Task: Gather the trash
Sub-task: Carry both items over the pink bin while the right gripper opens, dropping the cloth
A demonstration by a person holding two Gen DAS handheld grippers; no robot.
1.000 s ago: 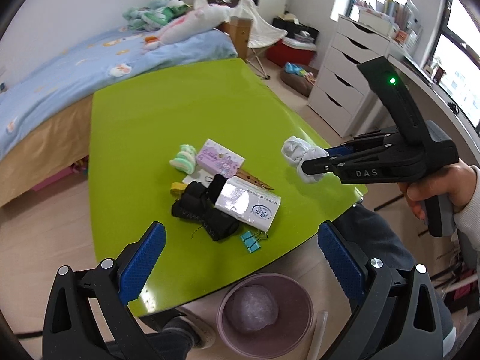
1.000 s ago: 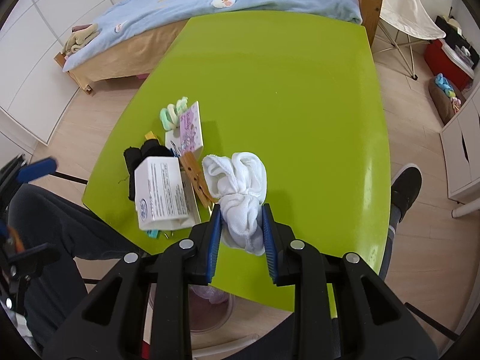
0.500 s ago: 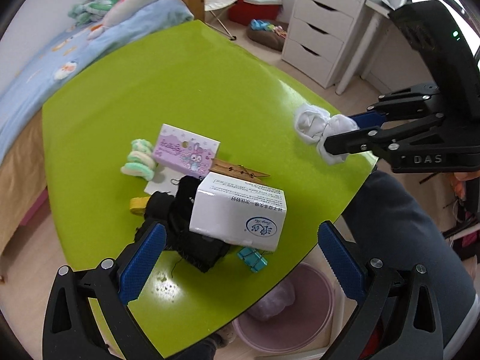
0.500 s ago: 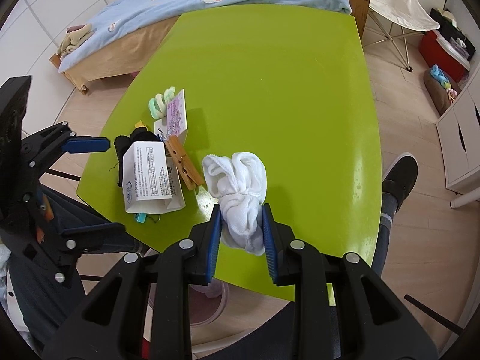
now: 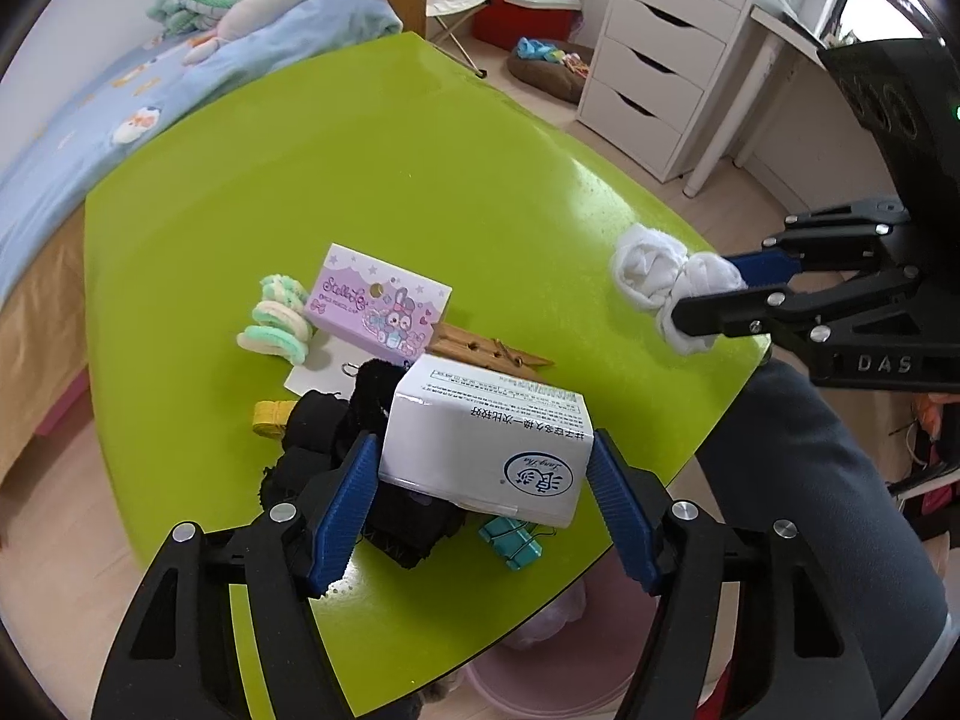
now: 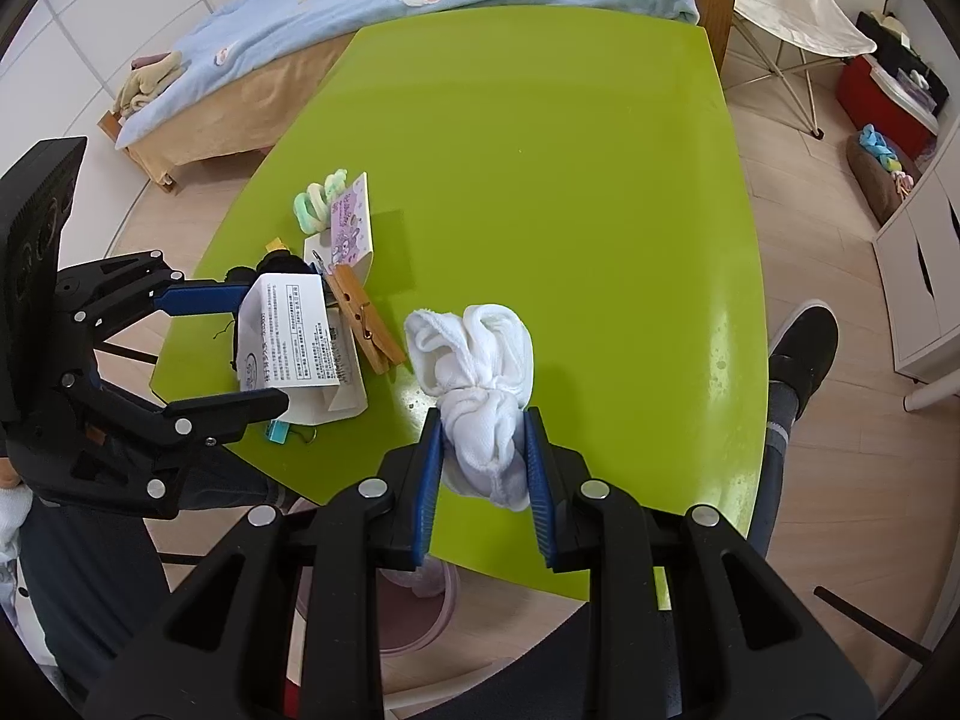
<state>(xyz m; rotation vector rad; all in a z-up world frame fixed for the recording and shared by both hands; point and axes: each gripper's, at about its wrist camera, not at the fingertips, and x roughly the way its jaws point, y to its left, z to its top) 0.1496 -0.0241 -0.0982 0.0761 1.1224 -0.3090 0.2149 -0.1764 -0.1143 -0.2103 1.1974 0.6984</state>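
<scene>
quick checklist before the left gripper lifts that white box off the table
1. Box between the left fingers: ok. The white box sits between the pads of the left gripper, whose jaws have just been closing.
2. Pads pressing on the box: cannot tell; they look right at its sides.
3. Nothing stuck to the box: not ok. It leans on the black cloth, and a teal clip lies at its lower edge.
4. Right gripper out of the way: ok. The right gripper holds the white rag apart from the box.
5. Bin within reach: ok. The pink bin stands under the table edge.
</scene>
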